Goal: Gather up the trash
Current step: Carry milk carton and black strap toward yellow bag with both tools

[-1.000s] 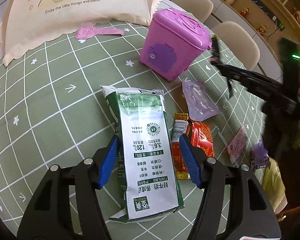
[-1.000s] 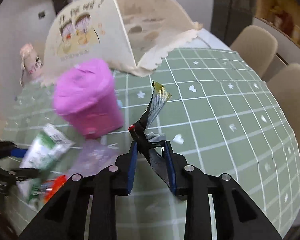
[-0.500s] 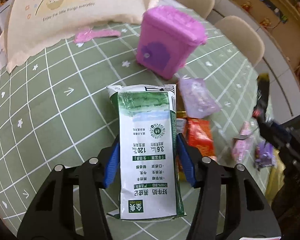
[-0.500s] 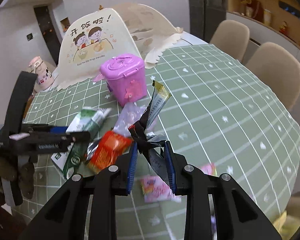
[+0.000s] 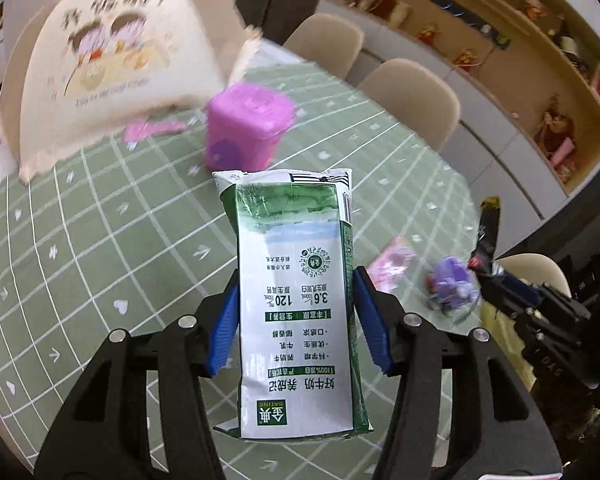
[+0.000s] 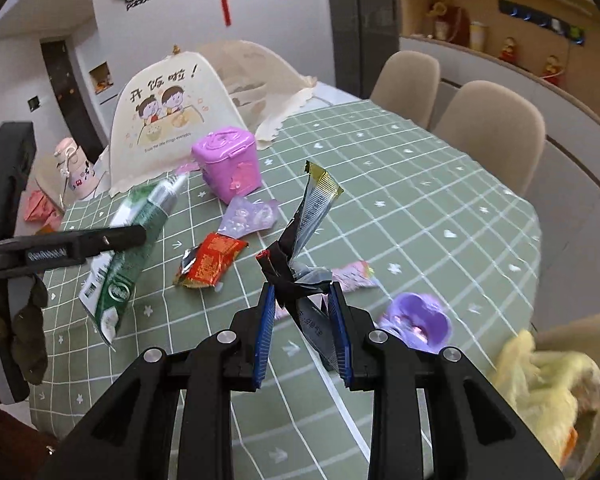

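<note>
left jaws (image 5: 296,312) grip milk carton (image 5: 300,304); right jaws (image 6: 302,326) grip crumpled wrapper (image 6: 300,248), lower end hidden.

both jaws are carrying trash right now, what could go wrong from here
1. The milk pouch is soft and held only at its middle by the left gripper, both ends hanging free; it may sag or slip out.
2. The crumpled dark wrapper in the right gripper sticks up loosely and could work free.
3. The pink bin has its lid shut, and with both grippers full nothing is free to open it.
</note>
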`<state>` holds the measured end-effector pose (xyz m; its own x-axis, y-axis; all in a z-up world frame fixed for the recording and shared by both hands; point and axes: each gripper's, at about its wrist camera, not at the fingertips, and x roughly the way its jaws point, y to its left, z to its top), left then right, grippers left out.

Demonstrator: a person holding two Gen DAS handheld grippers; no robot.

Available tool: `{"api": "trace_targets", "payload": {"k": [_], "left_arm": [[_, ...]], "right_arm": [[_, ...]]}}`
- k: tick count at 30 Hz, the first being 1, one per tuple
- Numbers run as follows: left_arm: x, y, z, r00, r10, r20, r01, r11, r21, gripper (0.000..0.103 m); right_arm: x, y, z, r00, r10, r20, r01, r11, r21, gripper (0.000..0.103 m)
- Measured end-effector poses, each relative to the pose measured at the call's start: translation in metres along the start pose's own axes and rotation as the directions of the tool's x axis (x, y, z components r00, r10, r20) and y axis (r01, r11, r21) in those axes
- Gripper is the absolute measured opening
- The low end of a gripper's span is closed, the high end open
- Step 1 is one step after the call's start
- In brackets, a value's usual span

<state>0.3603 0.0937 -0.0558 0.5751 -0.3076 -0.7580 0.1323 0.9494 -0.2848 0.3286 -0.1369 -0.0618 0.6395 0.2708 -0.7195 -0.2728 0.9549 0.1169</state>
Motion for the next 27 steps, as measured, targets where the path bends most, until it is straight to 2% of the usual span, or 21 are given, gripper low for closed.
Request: {"api": "trace_targets", "payload": {"k": [7,14,21,27], "left_arm": [[-0.031,-0.063,0.016,0.99,-0.095,0.104,0.086,0.992,0.092,0.051],[-0.041,-0.155,0.027,0.959,-0.233,0.161,0.197,0.958,0.21,0.051],[-0.027,-0.252,0.012,0.926,-0.354,0.131,0.305,0.906,0.293,0.051],[0.003,-0.333,-0.014,0.898,-0.438,0.045,0.397,0.85,0.347,0.051]], "right_arm": [[-0.065,-0.023,-0.004,0.991,-0.08,0.106,0.081,0.997,-0.007,0.027],[-0.133,-0.074,-0.015,0.962,-0.194,0.191,0.19,0.981,0.037,0.027],[-0.192,-0.144,-0.045,0.921,-0.313,0.233,0.291,0.949,0.121,0.027],[-0.221,-0.2,-0.077,0.9,-0.375,0.225,0.331,0.92,0.207,0.027]]}}
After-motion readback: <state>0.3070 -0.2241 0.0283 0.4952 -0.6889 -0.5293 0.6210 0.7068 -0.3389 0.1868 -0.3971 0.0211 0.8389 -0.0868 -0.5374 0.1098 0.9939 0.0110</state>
